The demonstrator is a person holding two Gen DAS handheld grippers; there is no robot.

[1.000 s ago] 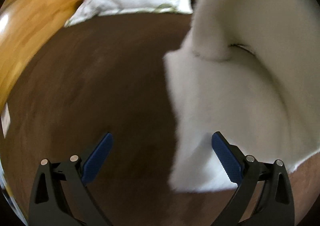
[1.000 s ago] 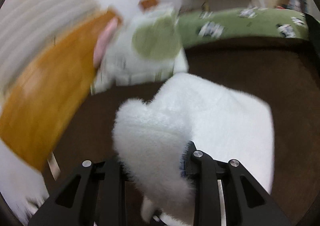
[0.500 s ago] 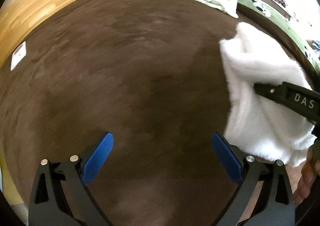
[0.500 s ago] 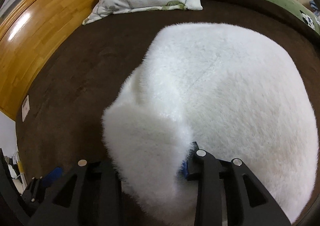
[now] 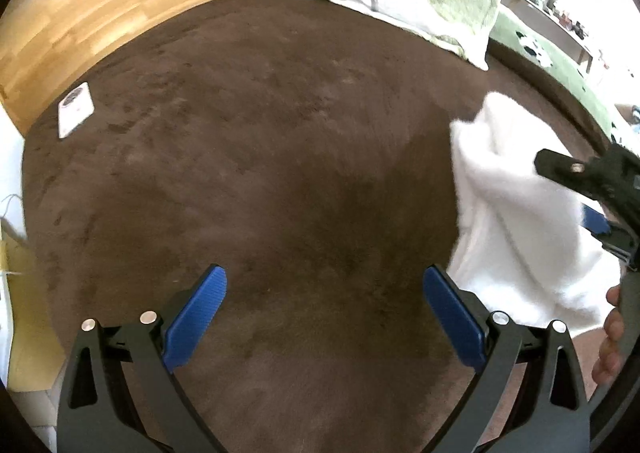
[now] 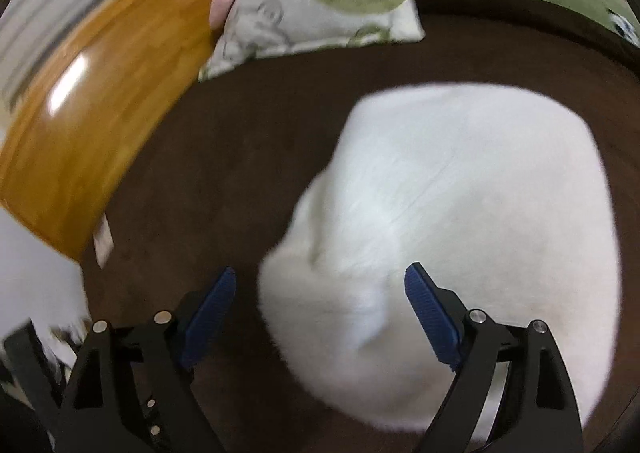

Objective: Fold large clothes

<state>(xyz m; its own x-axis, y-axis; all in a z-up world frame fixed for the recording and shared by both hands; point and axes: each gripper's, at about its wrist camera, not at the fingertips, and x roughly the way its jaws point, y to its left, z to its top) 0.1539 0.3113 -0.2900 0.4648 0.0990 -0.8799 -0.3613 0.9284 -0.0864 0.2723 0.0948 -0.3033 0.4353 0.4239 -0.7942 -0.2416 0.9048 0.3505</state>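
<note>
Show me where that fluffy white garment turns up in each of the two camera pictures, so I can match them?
Left wrist view: the fluffy white garment lies at the right edge on the brown carpet, partly behind the right gripper.
Right wrist view: it fills the centre and right, just ahead of the open right gripper.
Shared landmark: the pillow with the green heart, top of both views.

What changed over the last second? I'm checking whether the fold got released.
The right gripper let go: it was shut on the white fleece garment, and now its jaws stand open with the folded corner lying between them. The left gripper swung off the garment over the brown rug, staying open.
</note>
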